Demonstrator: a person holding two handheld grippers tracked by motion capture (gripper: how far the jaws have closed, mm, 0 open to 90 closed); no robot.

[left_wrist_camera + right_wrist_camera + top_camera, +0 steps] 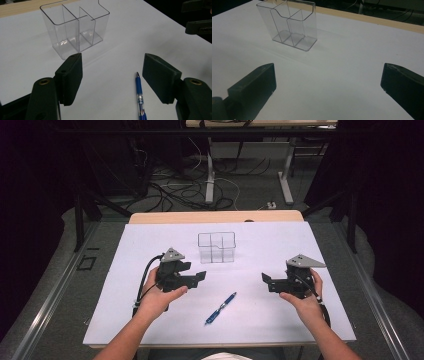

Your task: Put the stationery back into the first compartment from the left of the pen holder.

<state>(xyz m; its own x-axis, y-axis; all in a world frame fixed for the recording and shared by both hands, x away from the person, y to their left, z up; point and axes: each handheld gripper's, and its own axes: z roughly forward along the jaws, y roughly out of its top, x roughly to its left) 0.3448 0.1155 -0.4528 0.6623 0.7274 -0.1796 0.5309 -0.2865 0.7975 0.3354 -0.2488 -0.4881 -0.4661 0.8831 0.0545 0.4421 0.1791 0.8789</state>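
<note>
A blue pen (220,308) lies on the white sheet (125,315) near the front middle, between the two hands. In the left gripper view the pen (139,93) rests on the sheet below and a little right of the gap between the jaws, untouched. A clear plastic holder (216,247) with divided compartments stands empty farther back; it also appears as the holder (76,27) and the holder (290,23). My left gripper (196,272) (112,75) is held left of the pen, jaws apart, nothing in them. My right gripper (267,281) (328,80) is on the right, jaws wide apart, empty.
The white sheet covers a wooden table whose far edge (215,216) shows behind the holder. Beyond it are table legs and cables on the floor (200,190). The right gripper's jaws (198,17) show at the top right of the left gripper view.
</note>
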